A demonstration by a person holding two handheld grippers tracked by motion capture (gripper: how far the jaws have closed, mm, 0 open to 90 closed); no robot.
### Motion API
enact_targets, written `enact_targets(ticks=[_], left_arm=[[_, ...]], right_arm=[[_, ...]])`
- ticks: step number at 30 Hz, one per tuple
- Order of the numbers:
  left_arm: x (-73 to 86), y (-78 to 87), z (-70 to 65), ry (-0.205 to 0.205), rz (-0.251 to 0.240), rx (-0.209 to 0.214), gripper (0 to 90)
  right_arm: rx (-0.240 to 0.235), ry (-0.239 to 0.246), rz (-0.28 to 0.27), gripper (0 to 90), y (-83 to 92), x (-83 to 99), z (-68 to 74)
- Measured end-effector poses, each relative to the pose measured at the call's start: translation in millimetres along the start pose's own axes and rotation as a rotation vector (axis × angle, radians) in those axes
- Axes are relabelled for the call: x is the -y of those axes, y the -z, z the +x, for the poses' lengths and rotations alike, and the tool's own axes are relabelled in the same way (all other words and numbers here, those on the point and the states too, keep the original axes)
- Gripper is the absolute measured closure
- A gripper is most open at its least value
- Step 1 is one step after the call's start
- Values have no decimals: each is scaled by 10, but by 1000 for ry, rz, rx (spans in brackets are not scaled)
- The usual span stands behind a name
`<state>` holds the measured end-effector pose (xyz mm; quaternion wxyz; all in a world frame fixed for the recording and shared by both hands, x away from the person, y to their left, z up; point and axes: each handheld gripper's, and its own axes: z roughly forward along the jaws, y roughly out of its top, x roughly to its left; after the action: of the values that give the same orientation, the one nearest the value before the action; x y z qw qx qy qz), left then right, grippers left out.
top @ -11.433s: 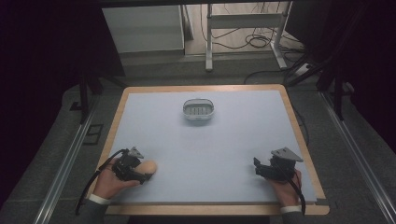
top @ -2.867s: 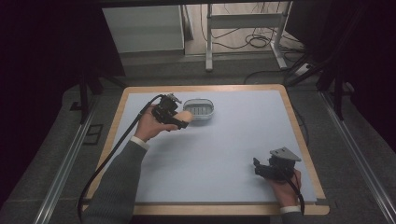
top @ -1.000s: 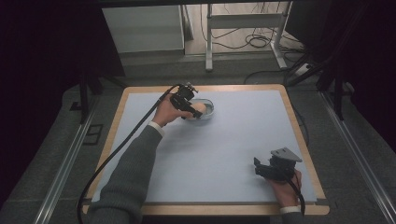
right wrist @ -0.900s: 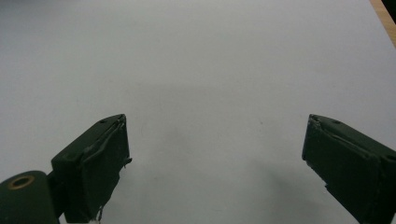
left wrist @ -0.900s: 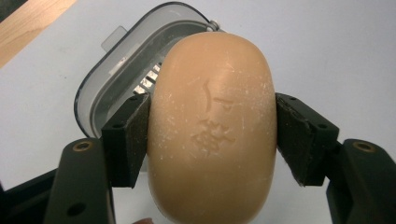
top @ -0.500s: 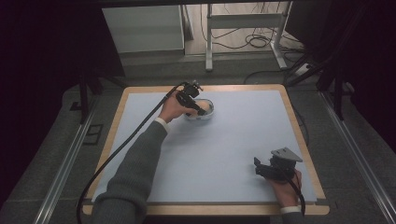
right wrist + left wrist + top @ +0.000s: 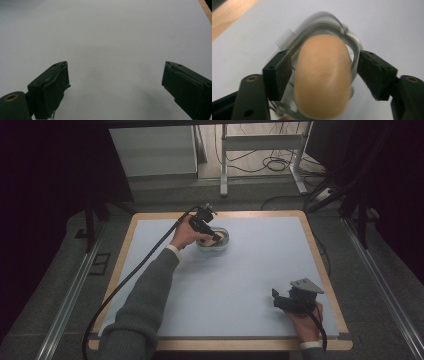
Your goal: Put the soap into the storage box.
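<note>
Lab, white-topped table [image 7: 240, 285], floor cables [image 7: 272, 165], metal frame [image 7: 260, 142]

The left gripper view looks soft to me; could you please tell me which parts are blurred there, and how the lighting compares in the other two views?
Left gripper view: the tan bread roll and the wire basket beneath it are smeared, while the black jaws stay crisp. Right gripper view: sharp, evenly lit, with a faint shadow on the table. High view: the table is bright, but the surroundings fall into deep darkness.

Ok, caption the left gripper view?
Left claw just opened, pads clear of the tan bread roll over the wire basket.
</note>
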<state>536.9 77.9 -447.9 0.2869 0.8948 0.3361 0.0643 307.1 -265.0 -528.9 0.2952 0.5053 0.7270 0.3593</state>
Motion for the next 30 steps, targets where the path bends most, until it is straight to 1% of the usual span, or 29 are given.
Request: enact_targets(ticks=[4, 6, 8, 12, 14, 16, 17, 20, 22, 27, 30], left_arm=[[2, 104, -53, -14, -7, -11, 257], [20, 145, -90, -20, -18, -12, 253], [57, 181, -134, -24, -30, -12, 251], [162, 236, -200, -36, -30, -17, 237], [237, 276, -225, -38, -33, -23, 236], [325, 332, -255, -44, -52, -23, 237], [373, 367, -275, -44, -61, -11, 237], [523, 489, -346, -51, -90, -23, 234], [625, 570, -393, -51, -107, -17, 233], [855, 704, -481, -43, -131, -23, 228], [987, 749, -530, -36, -132, -24, 227]], right_arm=[[2, 3, -1, 74, 0, 0, 3], [3, 5, -1, 74, -1, 0, 4], [4, 7, -1, 74, -1, -1, 4], [4, 11, 1, 74, -1, -1, 7], [8, 14, 3, 74, -5, -2, 10], [10, 15, 3, 74, -4, -2, 12], [10, 14, 4, 74, -5, -2, 12], [13, 14, 4, 74, -6, -2, 13], [13, 15, 6, 74, -7, -2, 17], [13, 16, 4, 74, -6, -2, 16], [13, 15, 4, 74, -6, -2, 15]])
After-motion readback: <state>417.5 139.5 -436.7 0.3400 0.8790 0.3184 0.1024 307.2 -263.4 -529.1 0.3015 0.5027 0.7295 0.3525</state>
